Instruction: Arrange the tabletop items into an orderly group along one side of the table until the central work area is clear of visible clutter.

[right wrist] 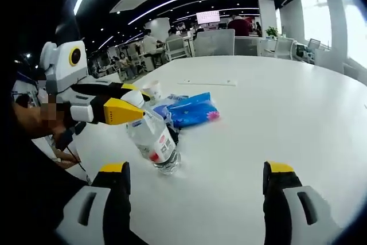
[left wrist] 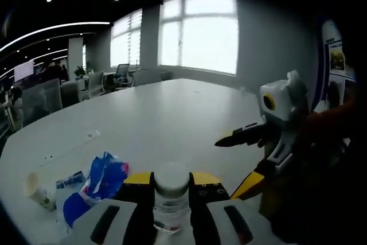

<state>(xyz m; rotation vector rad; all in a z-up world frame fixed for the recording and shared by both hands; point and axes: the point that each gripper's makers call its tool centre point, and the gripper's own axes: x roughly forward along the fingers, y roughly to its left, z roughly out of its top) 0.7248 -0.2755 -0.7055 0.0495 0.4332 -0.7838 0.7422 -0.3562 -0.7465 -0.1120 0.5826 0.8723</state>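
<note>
The left gripper (left wrist: 172, 199) jaws clench a clear bottle (right wrist: 153, 139) at lower centre beside the blue packet (right wrist: 192, 110) and cup (left wrist: 39, 190), grouping unfinished; the right gripper (right wrist: 195, 190) jaws stand released over the desk (right wrist: 275, 107).

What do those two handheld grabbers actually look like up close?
Each has a pale grey-white body with dark slots, and black fingers capped in yellow. The left gripper carries a white box with a yellow-ringed round opening; the right gripper has the same white housing, and its fingers taper to dark points. An orange sleeve shows behind it.
</note>
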